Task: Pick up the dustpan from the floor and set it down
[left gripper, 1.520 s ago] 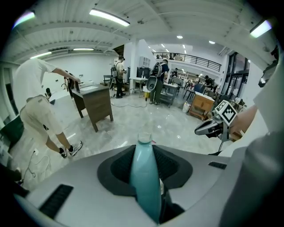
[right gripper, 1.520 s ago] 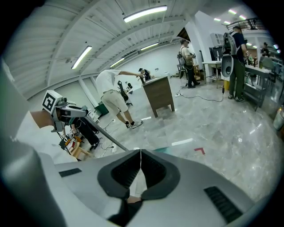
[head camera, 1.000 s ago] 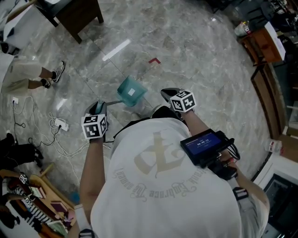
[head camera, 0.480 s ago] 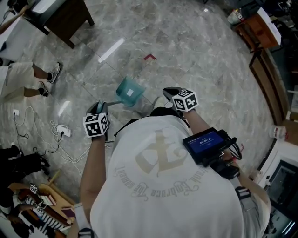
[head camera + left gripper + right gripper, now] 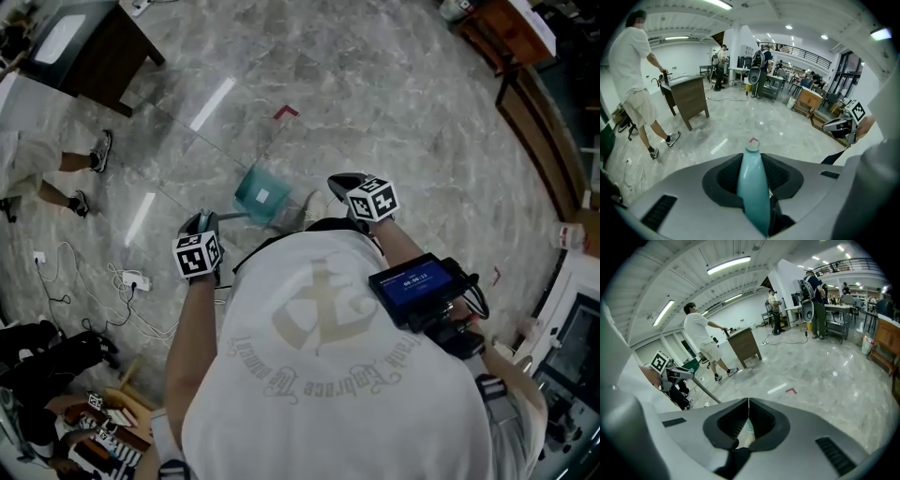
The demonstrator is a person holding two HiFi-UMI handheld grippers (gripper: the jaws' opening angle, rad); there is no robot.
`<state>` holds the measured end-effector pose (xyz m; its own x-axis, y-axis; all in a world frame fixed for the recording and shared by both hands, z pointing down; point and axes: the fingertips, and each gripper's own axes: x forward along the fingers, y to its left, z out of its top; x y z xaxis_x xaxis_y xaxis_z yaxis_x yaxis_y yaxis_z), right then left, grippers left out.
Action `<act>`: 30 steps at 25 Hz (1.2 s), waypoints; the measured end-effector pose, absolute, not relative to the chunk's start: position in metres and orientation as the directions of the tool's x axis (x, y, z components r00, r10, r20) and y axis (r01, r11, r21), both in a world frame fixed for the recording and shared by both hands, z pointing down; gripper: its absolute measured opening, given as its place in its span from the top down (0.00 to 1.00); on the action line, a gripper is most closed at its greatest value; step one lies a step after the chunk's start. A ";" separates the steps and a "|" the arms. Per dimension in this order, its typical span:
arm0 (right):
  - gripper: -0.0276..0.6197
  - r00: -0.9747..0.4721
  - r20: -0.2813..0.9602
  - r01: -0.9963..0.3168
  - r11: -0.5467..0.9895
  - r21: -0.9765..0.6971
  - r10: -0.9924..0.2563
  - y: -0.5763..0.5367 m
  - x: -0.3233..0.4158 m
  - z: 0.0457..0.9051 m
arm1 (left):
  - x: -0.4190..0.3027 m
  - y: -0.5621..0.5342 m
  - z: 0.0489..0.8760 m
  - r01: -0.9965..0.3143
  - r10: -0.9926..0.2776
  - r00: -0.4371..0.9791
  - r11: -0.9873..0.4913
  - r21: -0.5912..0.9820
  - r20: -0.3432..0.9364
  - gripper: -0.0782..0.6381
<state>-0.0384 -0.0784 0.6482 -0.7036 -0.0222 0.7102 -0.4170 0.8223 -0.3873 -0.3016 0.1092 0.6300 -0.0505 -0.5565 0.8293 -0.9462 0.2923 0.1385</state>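
Left gripper point(image 5: 753, 154) clamped on the teal dustpan point(image 5: 251, 186) by its handle point(image 5: 752, 187); pan sits just ahead of the left gripper. Right gripper point(image 5: 748, 399) closed, empty. White label point(image 5: 264, 196) on the pan is unreadable.

The dustpan point(image 5: 262, 195) was teal with a white patch. The floor point(image 5: 394, 103) was grey and marbled, bearing a red corner mark point(image 5: 285, 112). The left tool point(image 5: 203, 221) and right tool point(image 5: 341, 184) were grey with black pads point(image 5: 733, 420); their cubes point(image 5: 198, 255) carried black-and-white square markers. The shirt point(image 5: 328, 375) was white, printed beige.

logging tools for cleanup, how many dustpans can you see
1. The teal dustpan is ahead of the person, its handle clamped in the left gripper. The person's body hides some floor, so another may be hidden.
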 end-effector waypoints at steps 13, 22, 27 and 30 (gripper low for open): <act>0.93 -0.688 0.724 -0.505 0.745 -0.435 -0.043 -0.152 0.030 0.673 | -0.253 0.004 0.667 -0.965 -0.497 0.002 0.226 0.132 0.868 0.73; 0.93 -0.672 0.738 -0.539 0.717 -0.442 -0.050 -0.149 0.043 0.680 | -0.247 -0.023 0.680 -0.972 -0.493 0.023 0.194 0.136 0.870 0.73; 0.93 -0.667 0.743 -0.543 0.718 -0.436 -0.053 -0.152 0.041 0.678 | -0.243 -0.035 0.688 -0.969 -0.495 0.022 0.204 0.141 0.869 0.73; 0.93 -0.665 0.745 -0.546 0.715 -0.438 -0.051 -0.153 0.043 0.678 | -0.238 -0.045 0.693 -0.972 -0.491 0.026 0.192 0.137 0.871 0.73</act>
